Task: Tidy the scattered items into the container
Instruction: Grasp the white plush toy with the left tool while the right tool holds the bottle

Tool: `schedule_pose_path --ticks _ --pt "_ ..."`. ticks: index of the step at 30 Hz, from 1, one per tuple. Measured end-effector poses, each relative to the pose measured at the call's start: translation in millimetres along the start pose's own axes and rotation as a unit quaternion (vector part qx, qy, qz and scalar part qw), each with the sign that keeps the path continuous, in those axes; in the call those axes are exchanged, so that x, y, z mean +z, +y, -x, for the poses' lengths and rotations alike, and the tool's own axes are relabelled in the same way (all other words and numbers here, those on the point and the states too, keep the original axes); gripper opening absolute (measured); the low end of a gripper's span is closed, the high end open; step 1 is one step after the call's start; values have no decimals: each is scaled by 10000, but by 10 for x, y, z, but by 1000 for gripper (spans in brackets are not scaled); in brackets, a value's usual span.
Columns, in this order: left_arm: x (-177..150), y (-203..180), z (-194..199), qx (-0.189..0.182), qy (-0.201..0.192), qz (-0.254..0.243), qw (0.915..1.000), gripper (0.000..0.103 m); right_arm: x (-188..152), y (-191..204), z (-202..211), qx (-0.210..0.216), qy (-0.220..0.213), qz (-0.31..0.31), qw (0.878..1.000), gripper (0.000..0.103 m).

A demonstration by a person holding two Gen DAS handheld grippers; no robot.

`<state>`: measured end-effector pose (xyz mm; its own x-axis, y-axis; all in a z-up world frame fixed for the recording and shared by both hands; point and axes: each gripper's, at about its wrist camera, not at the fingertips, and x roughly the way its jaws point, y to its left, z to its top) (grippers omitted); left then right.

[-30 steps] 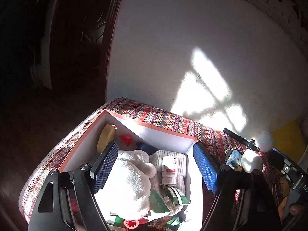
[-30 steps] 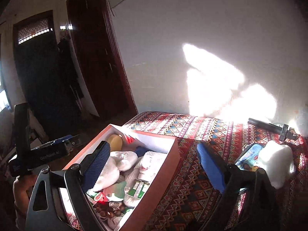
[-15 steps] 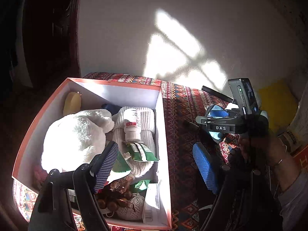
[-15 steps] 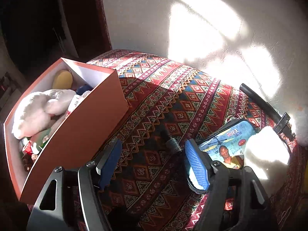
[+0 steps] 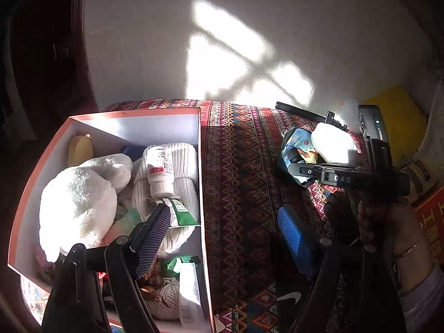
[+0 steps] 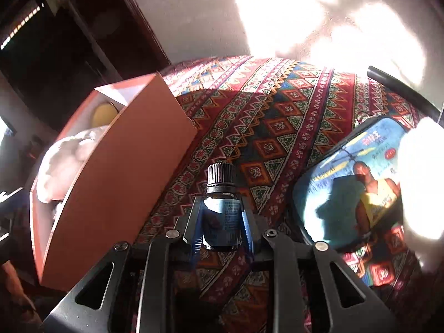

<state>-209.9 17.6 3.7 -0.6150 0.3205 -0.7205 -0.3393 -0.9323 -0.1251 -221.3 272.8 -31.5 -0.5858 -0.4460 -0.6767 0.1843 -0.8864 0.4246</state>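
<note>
An orange box with white inner walls stands on a patterned red cloth. It holds a white plush toy, a white pill bottle, green packets and other items. My left gripper is open and empty, with one finger over the box and one over the cloth. My right gripper is shut on a small dark bottle with a black ribbed cap and blue label, low over the cloth, right of the box.
A blue tin with a basketball player picture lies on the cloth to the right, with a white fluffy item on it. A black rod lies by the wall. A dark doorway is at the left.
My right gripper has dropped to the cloth and shut on the small dark bottle that lay there. My left gripper has shifted slightly to the right over the box edge.
</note>
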Motion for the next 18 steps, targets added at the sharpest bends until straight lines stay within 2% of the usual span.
schedule_pose_path --ticks 2,4,6,8,11,14,18 --pt "-57 -225 -2 -232 66 -154 9996 80 -400 -191 755 232 -791 -663 9944 23" --pt "-131 -477 -33 -449 163 -263 9985 80 -840 -379 1369 -26 -1336 -1137 9845 23" --pt "-226 -730 -107 -601 340 -284 9972 80 -1186 -576 1780 -389 -1577 -1619 9733 23" --pt "-335 -1004 -218 -777 580 -322 9948 80 -1394 -716 2088 -624 -1818 -1969 9614 23" --pt "-552 -1488 -383 -1029 899 -434 9897 80 -1445 -860 2405 -797 -2235 -2131 9478 23" --pt "-733 -1982 -566 -1221 1146 -588 9841 80 -1471 -1087 2535 -540 -2491 -2437 9357 23" --pt "-756 -2466 -844 -1004 1271 -710 9842 80 -1531 -1335 2619 -494 -2576 -2762 9246 23"
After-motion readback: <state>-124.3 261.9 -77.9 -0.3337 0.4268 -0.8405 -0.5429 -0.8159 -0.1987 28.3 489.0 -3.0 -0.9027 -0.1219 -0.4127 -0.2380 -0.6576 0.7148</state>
